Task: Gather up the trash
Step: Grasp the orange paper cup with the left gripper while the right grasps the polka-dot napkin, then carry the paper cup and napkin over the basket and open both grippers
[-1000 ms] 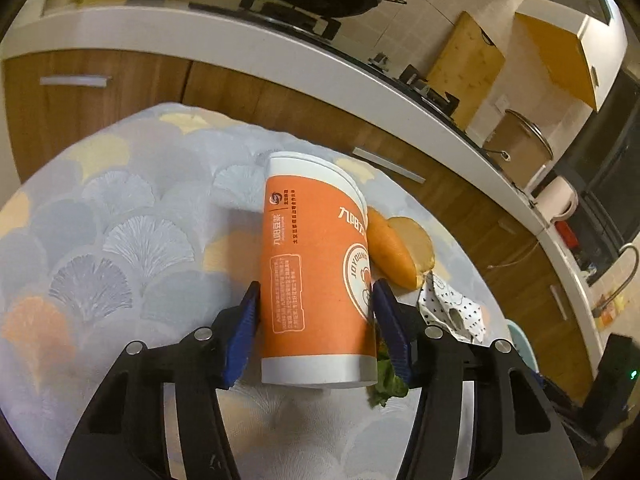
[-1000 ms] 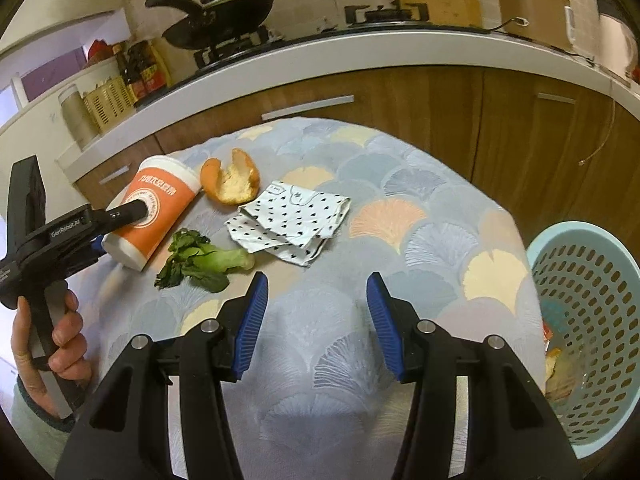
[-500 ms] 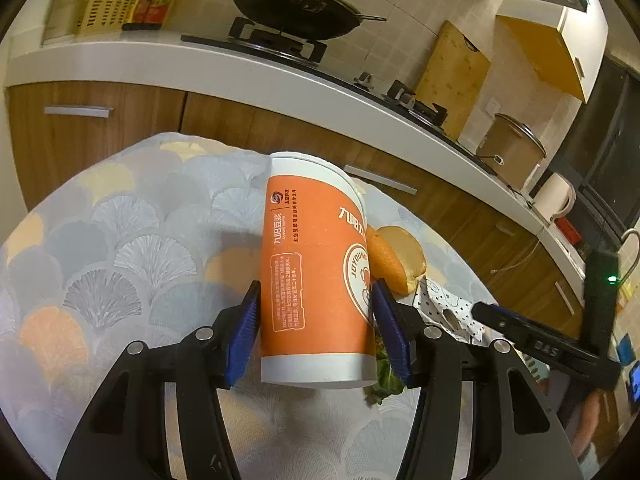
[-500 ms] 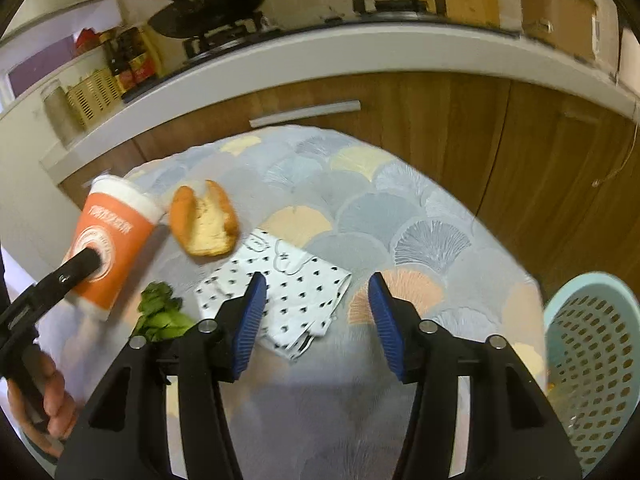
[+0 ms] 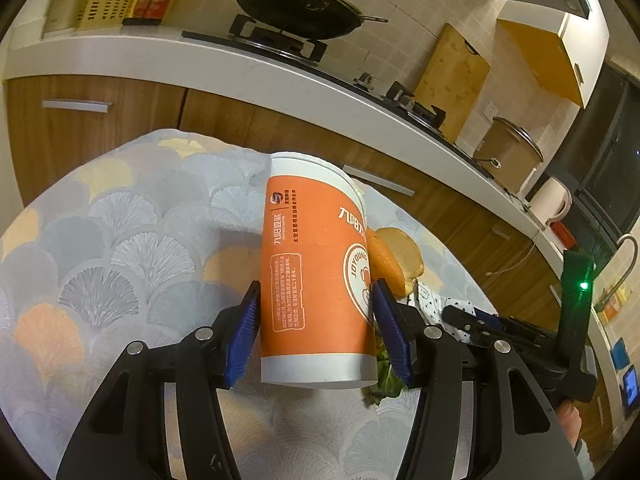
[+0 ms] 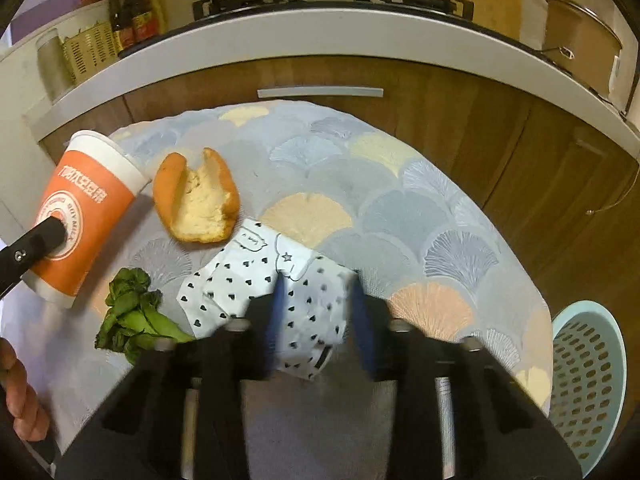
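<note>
My left gripper [image 5: 316, 322] is shut on an orange and white paper cup [image 5: 314, 276] and holds it tilted above the round table; the cup also shows in the right wrist view [image 6: 82, 216]. My right gripper [image 6: 318, 312] is open, its fingers on either side of a white heart-print paper napkin [image 6: 276, 296] lying on the table. A torn piece of bread [image 6: 196, 198] lies beside the cup, and a wilted green leaf [image 6: 134, 320] lies in front of it.
A light blue perforated waste basket [image 6: 588, 384] stands on the floor at the right of the table. The table's fan-pattern cloth [image 6: 400, 208] ends near wooden kitchen cabinets [image 6: 460, 92] and a white counter behind.
My right gripper has moved forward and down over the napkin, so its fingers now straddle it. My left gripper has lifted the cup slightly and tipped upward.
</note>
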`<state>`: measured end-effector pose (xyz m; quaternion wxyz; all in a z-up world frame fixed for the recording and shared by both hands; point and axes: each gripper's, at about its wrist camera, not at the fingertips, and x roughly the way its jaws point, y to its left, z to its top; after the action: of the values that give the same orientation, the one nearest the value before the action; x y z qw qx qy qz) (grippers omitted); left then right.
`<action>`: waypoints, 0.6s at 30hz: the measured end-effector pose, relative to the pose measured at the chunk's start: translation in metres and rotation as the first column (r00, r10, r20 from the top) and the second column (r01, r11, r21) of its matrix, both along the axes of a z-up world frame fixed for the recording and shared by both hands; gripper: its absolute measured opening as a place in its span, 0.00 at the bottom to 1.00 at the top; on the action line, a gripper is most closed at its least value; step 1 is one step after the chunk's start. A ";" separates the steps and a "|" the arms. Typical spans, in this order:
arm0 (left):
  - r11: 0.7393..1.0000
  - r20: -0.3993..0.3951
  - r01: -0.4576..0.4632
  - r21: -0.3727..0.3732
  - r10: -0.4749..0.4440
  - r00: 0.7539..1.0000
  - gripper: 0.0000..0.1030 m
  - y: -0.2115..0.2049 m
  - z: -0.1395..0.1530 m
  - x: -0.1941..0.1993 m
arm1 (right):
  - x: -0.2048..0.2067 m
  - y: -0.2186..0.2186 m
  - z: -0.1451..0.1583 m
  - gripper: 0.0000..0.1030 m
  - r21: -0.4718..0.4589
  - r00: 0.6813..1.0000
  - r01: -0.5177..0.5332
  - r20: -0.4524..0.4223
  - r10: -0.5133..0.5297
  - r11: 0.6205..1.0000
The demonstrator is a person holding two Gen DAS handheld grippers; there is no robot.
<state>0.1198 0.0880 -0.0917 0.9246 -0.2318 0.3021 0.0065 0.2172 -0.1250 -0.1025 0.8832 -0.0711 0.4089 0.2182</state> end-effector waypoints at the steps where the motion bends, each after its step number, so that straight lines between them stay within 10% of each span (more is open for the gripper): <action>1: 1.000 0.003 0.000 0.007 0.000 1.000 0.52 -0.001 0.001 -0.001 | -0.003 -0.002 0.002 0.13 0.012 1.000 0.001 0.012 -0.001 1.000; 18: 0.991 0.138 0.105 0.077 -0.115 0.984 0.51 -0.053 0.060 -0.023 | -0.035 -0.063 0.060 0.04 0.165 0.982 0.073 0.158 -0.100 0.984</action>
<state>0.0965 0.0348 -0.0319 0.9502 -0.1824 0.2474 -0.0508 0.1819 -0.1882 -0.0424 0.9256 -0.0004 0.3183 0.2048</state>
